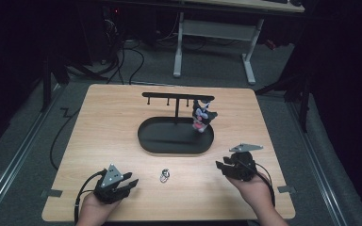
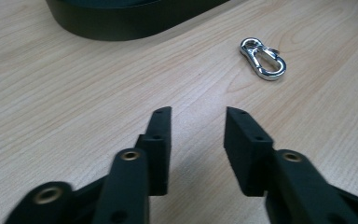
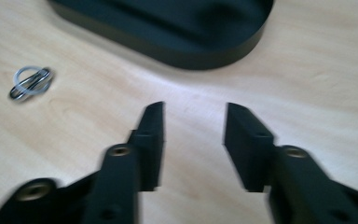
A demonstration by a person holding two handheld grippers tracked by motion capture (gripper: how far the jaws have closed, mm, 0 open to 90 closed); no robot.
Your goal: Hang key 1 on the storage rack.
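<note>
Right, here we are: silver snap clip (image 1: 164, 176) lying flat on the wooden table (image 1: 113, 127), lower centre of the high view, sitting between the two grippers and just below the black oval tray (image 1: 153, 141).

Left gripper (image 1: 131, 181) low-left in the high view, held in a hand (image 1: 94, 212) coming up from the bottom edge. In the left gripper view its jaws stand part-open w/ bare wood between them, gripping nothing. Clip (image 2: 263, 58) shows upper right of that frame, well clear of the pads. Its long axis runs diagonally there, small swivel eye toward upper left, big rounded loop toward lower right. Lies on its flat side.

Right gripper (image 1: 222, 167) lower right in the high view, grey three-cornered plate on top, tips aimed left toward the clip. In the right gripper view its jaws are likewise part-open and empty, wood grain between them. Frame's blurred; clip (image 3: 30, 82) sits at upper left, apart from the jaws, long axis tilted up to the right, but can't tell which end is which thru the blur.

Tray edge (image 2: 121, 28) crosses the top of the left gripper view, and again (image 3: 191, 51) the top of the right gripper view. On the tray stands a black T-shaped hanger rack (image 1: 177, 100), centre of the high view, w/ a small black-white-pink plush charm (image 1: 201, 117) hanging at its right end.
</note>
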